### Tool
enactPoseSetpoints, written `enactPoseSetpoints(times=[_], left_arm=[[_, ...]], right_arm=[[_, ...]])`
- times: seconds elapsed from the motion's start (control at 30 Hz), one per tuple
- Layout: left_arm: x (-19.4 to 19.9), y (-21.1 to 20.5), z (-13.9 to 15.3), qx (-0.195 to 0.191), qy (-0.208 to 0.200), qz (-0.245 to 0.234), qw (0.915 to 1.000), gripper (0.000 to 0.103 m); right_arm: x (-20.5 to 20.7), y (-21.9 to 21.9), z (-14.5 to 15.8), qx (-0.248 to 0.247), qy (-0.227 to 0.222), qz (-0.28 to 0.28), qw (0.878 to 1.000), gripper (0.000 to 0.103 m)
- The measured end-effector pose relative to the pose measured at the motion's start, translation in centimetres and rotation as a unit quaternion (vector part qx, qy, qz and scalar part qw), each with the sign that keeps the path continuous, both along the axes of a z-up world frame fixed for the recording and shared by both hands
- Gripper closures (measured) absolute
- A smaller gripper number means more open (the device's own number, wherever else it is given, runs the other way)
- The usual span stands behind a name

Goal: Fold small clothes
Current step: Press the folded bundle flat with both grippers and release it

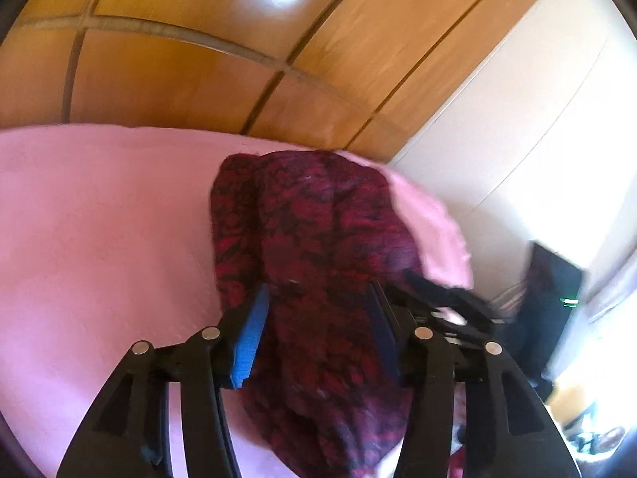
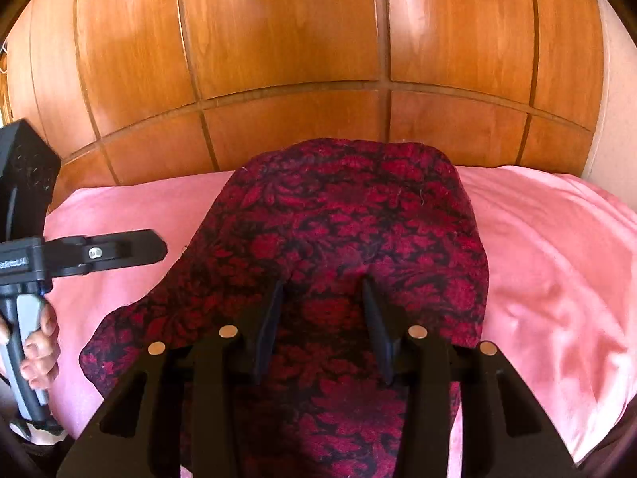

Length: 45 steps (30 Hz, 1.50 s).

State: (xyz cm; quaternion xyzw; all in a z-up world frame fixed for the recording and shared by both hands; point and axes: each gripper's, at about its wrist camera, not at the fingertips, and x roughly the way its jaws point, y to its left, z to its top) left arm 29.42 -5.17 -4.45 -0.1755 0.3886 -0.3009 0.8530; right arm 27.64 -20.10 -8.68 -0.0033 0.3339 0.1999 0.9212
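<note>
Crimson-and-black floral knit garment lying on pink fleece blanket over the bed, near the blanket's far edge, backed by glossy orange wooden panelled wall. Spread fairly flat across its far part in the right wrist view, one lobe of cloth trailing toward the near left, edges uneven. Bunched and ridged down the middle in the left wrist view, with the near end sagging toward the camera. Judged as early to midway: no crisp crease or squared packet visible, so the real folds appear not yet made, and smoothing, doubling over and squaring up all seem left to do. Right claw poised directly over the middle of the garment, black fingers apart, cloth visible between them, nothing pinched; contact with the fabric hard to tell. Left claw likewise spread, blue-padded fingers straddling the raised central ridge without closing on it. From the right wrist view, left claw off to the side above bare blanket, beside the garment's left edge, handle held in a bare hand. No basket, drawer, box or other container visible in either view, hence nothing to report inside one. Cream wall or cupboard front at right, blurred.
</note>
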Motion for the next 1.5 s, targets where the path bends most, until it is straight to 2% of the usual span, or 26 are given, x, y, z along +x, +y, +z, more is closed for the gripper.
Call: enactPoseSetpoints(times=[0.07,0.13,0.2,0.27,0.33,0.43,0.5,0.6,0.67,0.73,0.77,0.83,0.9,0.97,1.0,1.03,1.07,1.13,1.33,1.5], left_arm=[[1.0,-1.0,-0.9,0.005,0.017,-0.011,0.9998,0.054],[1.4,-1.9,-1.7,0.011,0.025,-0.016,0.9995,0.078],[0.9,-1.3,-1.6,-0.001,0.018,-0.004,0.9998,0.088],[-0.1,-0.1,-1.6,-0.007,0.012,0.016,0.9998,0.089],[-0.3,0.5,-3.2,0.008,0.030,0.037,0.9988,0.089],[0.0,0.2,-5.0,0.020,0.050,0.058,0.9969,0.085],[-0.2,-0.5,-4.1,0.038,0.040,0.062,0.9965,0.082],[-1.2,-1.3,-3.1,0.064,0.022,0.065,0.9956,0.079],[-1.7,-1.9,-2.4,0.080,0.009,0.073,0.9941,0.075],[-2.0,-2.1,-2.0,0.099,-0.005,0.087,0.9913,0.062],[-2.2,-2.1,-1.9,0.110,-0.009,0.095,0.9893,0.060],[-2.1,-2.3,-2.1,0.132,-0.013,0.105,0.9855,0.054],[-1.9,-2.6,-2.6,0.150,-0.020,0.112,0.9821,0.053],[-1.3,-2.6,-3.2,0.149,-0.009,0.116,0.9821,0.053],[-1.4,-2.4,-3.0,0.145,-0.010,0.118,0.9823,0.053],[-1.6,-2.4,-2.6,0.142,-0.015,0.120,0.9824,0.053],[-1.9,-2.4,-2.3,0.143,-0.020,0.120,0.9822,0.053],[-2.7,-2.9,-2.0,0.149,-0.034,0.119,0.9811,0.053],[-4.0,-3.3,-1.3,0.151,-0.047,0.122,0.9798,0.053],[-4.0,-3.1,-1.7,0.148,-0.049,0.122,0.9801,0.053]], right_arm=[[-0.4,-0.1,0.2,0.004,0.001,0.000,1.000,0.061],[-0.3,0.0,0.4,0.001,-0.001,-0.005,1.000,0.061],[0.0,0.7,1.3,-0.002,-0.006,-0.005,1.000,0.061],[-0.6,1.4,1.7,-0.002,-0.011,0.002,1.000,0.061],[-0.8,2.6,1.3,-0.008,-0.017,0.011,1.000,0.061],[-0.8,4.1,0.2,-0.035,-0.027,0.010,0.999,0.061],[-0.3,3.6,0.2,-0.027,-0.013,0.003,1.000,0.061],[0.0,2.2,2.2,-0.014,0.014,0.010,1.000,0.061],[-0.2,1.0,4.5,0.022,0.009,0.018,1.000,0.061],[0.5,1.0,6.1,0.027,0.001,0.014,1.000,0.061],[1.3,1.3,6.5,0.023,0.003,0.013,1.000,0.059],[4.2,2.3,5.9,0.014,0.032,0.009,0.999,0.059],[6.8,3.4,4.0,0.000,0.068,0.011,0.998,0.058],[8.6,4.4,1.5,-0.028,0.083,0.002,0.996,0.058],[8.5,4.5,1.6,-0.031,0.078,0.001,0.996,0.058],[7.8,4.4,2.5,-0.028,0.062,0.002,0.998,0.055],[6.9,4.1,3.3,-0.021,0.049,0.006,0.999,0.046],[4.5,3.5,4.6,-0.005,0.022,0.009,1.000,0.038],[-1.7,1.6,5.3,-0.019,-0.013,-0.019,1.000,0.037],[-5.5,0.5,3.5,-0.032,-0.006,-0.039,0.999,0.037]])
